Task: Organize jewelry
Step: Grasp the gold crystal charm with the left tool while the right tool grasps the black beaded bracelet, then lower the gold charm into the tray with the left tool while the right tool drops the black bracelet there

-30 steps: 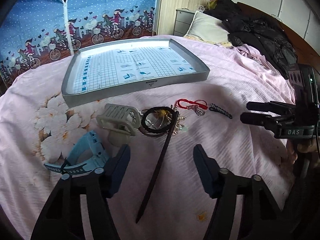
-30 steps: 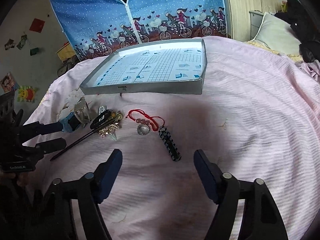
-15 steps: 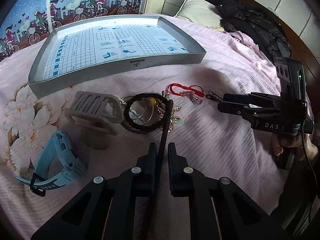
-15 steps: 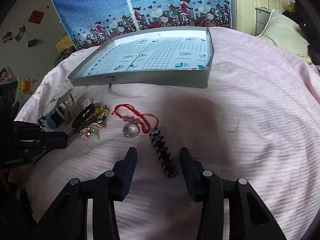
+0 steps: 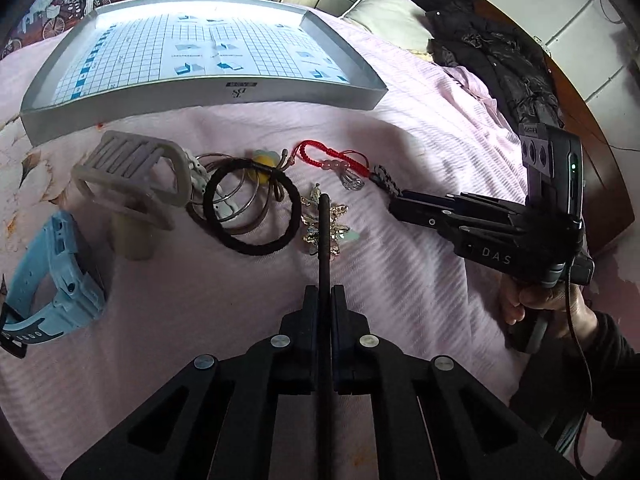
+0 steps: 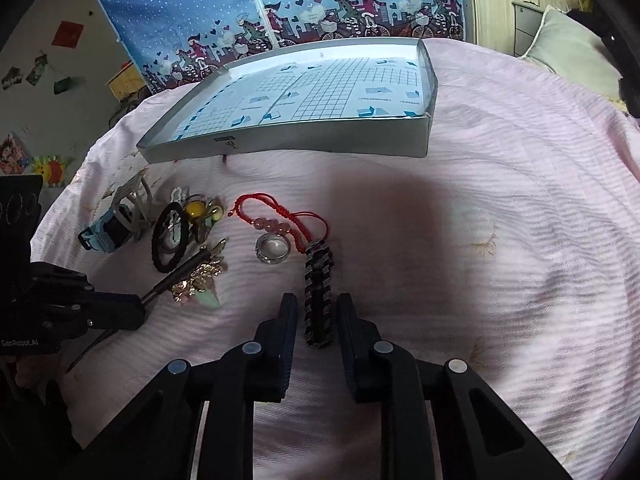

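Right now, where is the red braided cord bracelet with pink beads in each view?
Left wrist: red braided cord bracelet upper centre, below the grey tray's front wall.
Right wrist: bracelet centre-left, beside a clear ring.
Shared landmark: shallow grey tray.

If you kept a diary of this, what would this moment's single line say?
left gripper: shut on dark stick | right gripper: astride black beaded bracelet, gap visible | tray: nothing in it

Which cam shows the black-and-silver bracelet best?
Right wrist: the bracelet lies full length between the right gripper fingers. Left wrist shows only its far end; that gripper covers the rest.
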Demonstrator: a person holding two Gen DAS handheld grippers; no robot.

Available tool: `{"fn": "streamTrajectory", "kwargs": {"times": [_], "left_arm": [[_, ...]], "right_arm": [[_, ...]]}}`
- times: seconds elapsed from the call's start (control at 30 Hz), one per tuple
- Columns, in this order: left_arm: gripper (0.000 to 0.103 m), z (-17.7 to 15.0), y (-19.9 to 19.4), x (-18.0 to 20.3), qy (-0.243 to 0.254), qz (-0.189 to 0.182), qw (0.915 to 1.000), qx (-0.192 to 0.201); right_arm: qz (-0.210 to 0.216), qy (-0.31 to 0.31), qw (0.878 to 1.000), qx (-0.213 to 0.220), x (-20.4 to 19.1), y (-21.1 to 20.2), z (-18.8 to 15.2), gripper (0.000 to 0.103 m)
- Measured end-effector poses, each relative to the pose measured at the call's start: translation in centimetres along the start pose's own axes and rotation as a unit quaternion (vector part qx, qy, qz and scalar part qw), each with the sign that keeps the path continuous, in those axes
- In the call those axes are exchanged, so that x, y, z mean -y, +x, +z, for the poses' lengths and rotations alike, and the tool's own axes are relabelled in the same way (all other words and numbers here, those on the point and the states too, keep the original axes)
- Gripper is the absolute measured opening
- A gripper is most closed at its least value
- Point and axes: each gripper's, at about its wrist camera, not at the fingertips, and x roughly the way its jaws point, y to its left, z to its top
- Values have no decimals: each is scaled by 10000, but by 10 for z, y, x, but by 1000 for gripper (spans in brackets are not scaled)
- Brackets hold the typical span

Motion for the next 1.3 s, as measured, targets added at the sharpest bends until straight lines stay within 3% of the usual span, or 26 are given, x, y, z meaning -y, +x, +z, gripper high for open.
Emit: {"fn": "streamTrajectory", "kwargs": {"times": [0.17, 0.23, 0.5, 0.87, 1.07, 1.3], "left_arm": [[3, -1, 3, -4, -15, -39, 9999, -114], [3, -2, 0, -3, 8, -2, 10000, -2], [3, -14, -5, 3, 24, -22, 9990, 443], [3, -13, -30, 10, 8, -159, 9915, 1289], [3, 18, -55, 3, -65, 36, 9793, 2024], [3, 73, -56, -32, -582, 563, 9664, 2438]], "right_arm": [[127, 271, 9995, 35, 6, 0, -1, 19], [130, 343, 9993, 50, 7, 0, -2, 13], [528, 491, 9970, 277, 0, -10, -5, 13], [551, 271, 9923, 1079, -11, -36, -1, 13], [448, 220, 9882, 1451, -11, -39, 24, 13], [464, 199, 9805, 1900, -18, -15, 80, 13]]}}
